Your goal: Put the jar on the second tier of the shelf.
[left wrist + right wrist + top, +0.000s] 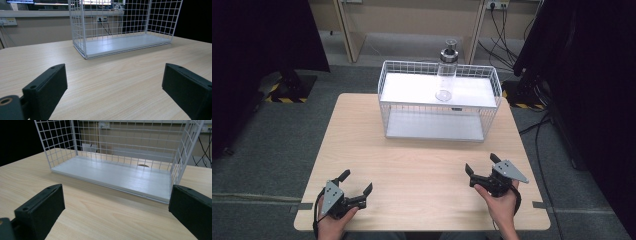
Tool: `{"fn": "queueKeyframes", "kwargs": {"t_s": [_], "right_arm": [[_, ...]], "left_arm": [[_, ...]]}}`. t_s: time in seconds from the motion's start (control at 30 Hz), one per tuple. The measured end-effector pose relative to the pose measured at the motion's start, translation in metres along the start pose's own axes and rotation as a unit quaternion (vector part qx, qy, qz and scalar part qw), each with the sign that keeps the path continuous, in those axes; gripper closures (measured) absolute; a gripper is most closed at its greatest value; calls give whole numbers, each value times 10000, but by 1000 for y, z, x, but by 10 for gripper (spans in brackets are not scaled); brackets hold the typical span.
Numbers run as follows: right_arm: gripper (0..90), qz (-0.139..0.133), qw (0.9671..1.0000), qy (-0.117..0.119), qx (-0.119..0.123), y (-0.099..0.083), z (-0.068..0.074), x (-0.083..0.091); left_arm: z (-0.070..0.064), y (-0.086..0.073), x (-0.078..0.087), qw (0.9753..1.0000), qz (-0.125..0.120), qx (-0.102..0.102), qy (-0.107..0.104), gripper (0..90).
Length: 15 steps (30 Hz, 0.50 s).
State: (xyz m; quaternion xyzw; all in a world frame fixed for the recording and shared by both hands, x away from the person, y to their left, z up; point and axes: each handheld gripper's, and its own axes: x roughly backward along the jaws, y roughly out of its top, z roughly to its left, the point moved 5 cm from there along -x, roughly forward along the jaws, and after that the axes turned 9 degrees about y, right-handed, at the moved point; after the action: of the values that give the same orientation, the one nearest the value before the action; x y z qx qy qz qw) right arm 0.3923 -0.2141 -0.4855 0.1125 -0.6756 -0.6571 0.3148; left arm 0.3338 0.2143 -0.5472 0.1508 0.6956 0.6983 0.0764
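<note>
The wooden table (422, 165) spreads wide, and at twelve o'clock on it sits the white wire rack (439, 102), two shelves, open at the front. On its top shelf, toward one o'clock, stands the clear bottle (447, 75) with a dark cap, upright, apart from the wire rim around it. That looks like the thing to go for.

Down at seven o'clock the left gripper (354, 187) rests low at the near edge, jaws spread wide, nothing between them. At five o'clock the right gripper (482, 167) sits the same way, jaws wide and empty, pointing up toward the rack. The right one is nearer the bottle's side, so I judge it the better hand for the reach.

To do it well: lift first, then travel toward twelve, coming over the rack's raised front rim rather than through it, and close on the bottle's body below the cap, keeping it upright.

Room is generous: bare wood between grippers and rack. Watch the edges, though. The near table edge lies right under both hands, and the rack's rear rim stands just behind the bottle at twelve, so a push could tip it against the wire.
</note>
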Motion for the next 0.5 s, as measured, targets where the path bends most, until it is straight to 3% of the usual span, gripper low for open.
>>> {"fn": "queueKeyframes", "kwargs": {"t_s": [0.5], "right_arm": [[6,96,9998,-152,-122,-21,-7,10]], "left_arm": [[0,0,0,10000,2,-7,9,53]]}}
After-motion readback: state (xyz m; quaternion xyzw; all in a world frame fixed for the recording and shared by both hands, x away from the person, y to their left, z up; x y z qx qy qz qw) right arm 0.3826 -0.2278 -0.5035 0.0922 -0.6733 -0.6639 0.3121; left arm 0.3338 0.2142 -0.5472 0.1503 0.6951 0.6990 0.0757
